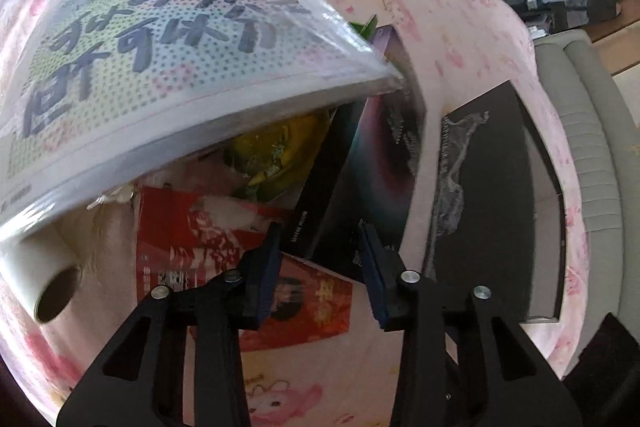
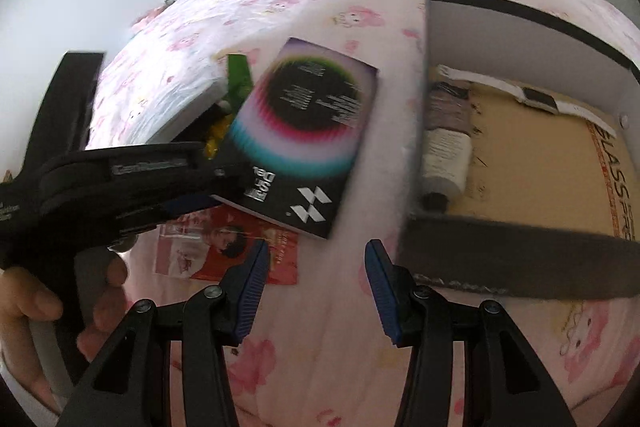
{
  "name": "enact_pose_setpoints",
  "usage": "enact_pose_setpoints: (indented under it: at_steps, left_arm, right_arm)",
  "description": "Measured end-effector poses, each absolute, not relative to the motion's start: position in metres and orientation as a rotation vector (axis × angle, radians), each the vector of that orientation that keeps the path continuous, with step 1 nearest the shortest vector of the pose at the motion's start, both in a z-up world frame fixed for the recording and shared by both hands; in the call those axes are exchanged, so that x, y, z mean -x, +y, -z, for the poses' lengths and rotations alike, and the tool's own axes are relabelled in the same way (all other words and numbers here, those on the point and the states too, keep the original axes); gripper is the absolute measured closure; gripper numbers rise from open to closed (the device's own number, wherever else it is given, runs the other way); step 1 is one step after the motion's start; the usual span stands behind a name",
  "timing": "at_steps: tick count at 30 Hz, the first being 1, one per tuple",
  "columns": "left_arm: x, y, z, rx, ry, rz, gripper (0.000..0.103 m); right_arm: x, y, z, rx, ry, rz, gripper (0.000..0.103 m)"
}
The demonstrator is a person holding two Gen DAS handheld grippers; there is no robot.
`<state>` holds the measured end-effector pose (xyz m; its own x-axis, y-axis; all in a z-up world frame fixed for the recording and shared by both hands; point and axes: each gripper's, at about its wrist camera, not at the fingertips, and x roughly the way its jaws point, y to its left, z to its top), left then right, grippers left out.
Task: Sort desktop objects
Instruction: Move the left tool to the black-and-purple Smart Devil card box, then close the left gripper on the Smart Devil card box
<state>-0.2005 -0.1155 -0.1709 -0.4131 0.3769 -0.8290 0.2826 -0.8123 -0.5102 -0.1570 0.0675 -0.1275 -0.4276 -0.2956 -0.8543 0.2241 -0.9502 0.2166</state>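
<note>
A black book with a bright ringed circle on its cover lies tilted over the pile on the pink sheet. My left gripper is shut on its lower corner, and the book's spine sits between the blue pads. From the right wrist view, the left gripper comes in from the left, held by a person's hand. My right gripper hangs open over bare sheet, nothing between its fingers, just below the book. A red booklet lies under the book.
An open box stands to the right, holding a white watch and a pale bottle. A large comic in a plastic sleeve overhangs a yellow packet. A white roll lies at the left.
</note>
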Motion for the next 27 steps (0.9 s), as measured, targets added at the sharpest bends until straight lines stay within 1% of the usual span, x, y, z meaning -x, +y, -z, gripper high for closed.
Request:
enact_pose_setpoints:
  at_steps: [2, 4, 6, 8, 11, 12, 13, 19, 27]
  left_arm:
    - [0.193, -0.114, 0.166, 1.648, -0.960, -2.404, 0.072]
    - [0.178, -0.108, 0.160, 1.640, -0.943, -2.398, 0.075]
    - [0.164, -0.101, 0.155, 1.649, -0.905, -2.393, 0.076]
    - [0.152, -0.095, 0.153, 1.684, -0.855, -2.383, 0.076]
    - [0.140, -0.092, 0.149, 1.702, -0.833, -2.390, 0.075]
    - [0.139, -0.093, 0.147, 1.687, -0.832, -2.405, 0.072]
    - [0.140, -0.093, 0.147, 1.677, -0.837, -2.417, 0.070]
    - [0.150, -0.104, 0.151, 1.649, -0.899, -2.464, 0.070]
    - [0.169, -0.123, 0.160, 1.596, -1.016, -2.533, 0.070]
  right_arm:
    - [0.149, 0.071, 0.123, -1.466, -0.109, 2.418, 0.058]
    - [0.141, 0.073, 0.119, -1.450, -0.098, 2.417, 0.058]
    - [0.133, 0.079, 0.116, -1.444, -0.100, 2.424, 0.058]
    - [0.129, 0.086, 0.118, -1.451, -0.121, 2.417, 0.058]
    - [0.131, 0.092, 0.127, -1.461, -0.140, 2.397, 0.058]
    - [0.132, 0.092, 0.129, -1.464, -0.148, 2.386, 0.058]
    - [0.133, 0.092, 0.132, -1.467, -0.162, 2.369, 0.058]
    - [0.154, 0.084, 0.148, -1.483, -0.182, 2.331, 0.058]
    - [0.176, 0.079, 0.174, -1.528, -0.340, 2.237, 0.057]
